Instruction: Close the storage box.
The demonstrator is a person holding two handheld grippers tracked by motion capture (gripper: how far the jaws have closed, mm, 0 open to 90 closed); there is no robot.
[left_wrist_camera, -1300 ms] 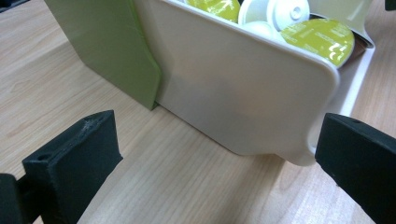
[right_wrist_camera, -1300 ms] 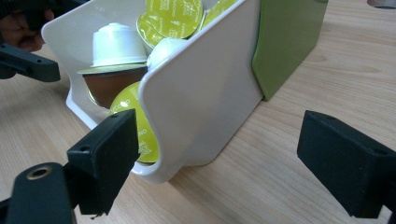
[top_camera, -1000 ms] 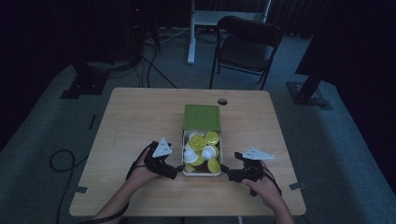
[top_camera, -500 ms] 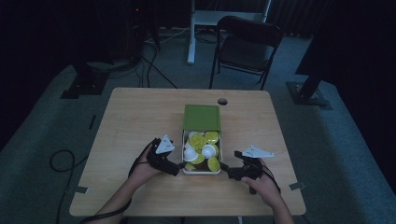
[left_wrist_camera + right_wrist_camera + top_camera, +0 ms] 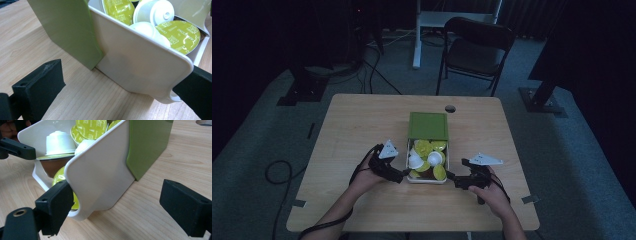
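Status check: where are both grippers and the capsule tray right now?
Left gripper and right gripper open, flanking the white tray's near corners. Tray of coffee capsules half out of green sleeve. Nothing blocking.

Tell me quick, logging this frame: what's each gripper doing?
Left gripper: open, jaws astride the white tray's corner.
Right gripper: open, likewise; nothing clamped.

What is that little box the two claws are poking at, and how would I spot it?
Find the wooden table; near its front middle, between the left claw and right claw, sits a white tray sliding out of a green sleeve. It is heaped with coffee capsules, yellow-green foil lids and white cups.
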